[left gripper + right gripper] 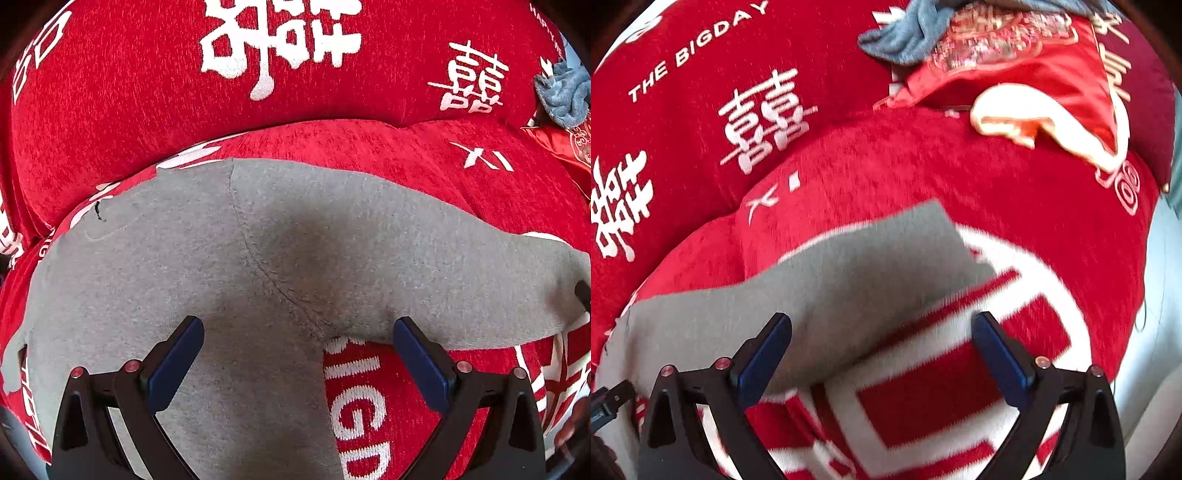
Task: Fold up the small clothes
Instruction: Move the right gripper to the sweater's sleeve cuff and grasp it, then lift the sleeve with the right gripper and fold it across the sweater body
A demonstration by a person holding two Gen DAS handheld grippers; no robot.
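A small grey pair of trousers [207, 251] lies flat on a red sofa seat, its centre seam running down the middle and one leg stretching right. My left gripper [297, 332] is open and empty, hovering just above the crotch of the garment. In the right wrist view the grey trouser leg [857, 273] ends in a straight hem on the seat. My right gripper [882, 328] is open and empty above the leg's lower edge; this view is blurred.
The red sofa cover [122, 110] with white characters forms the backrest and seat [997, 192]. A crumpled blue-grey cloth [563, 92] and a shiny red satin piece [1027, 74] lie at the back right. The sofa's right edge [1148, 258] drops to a pale floor.
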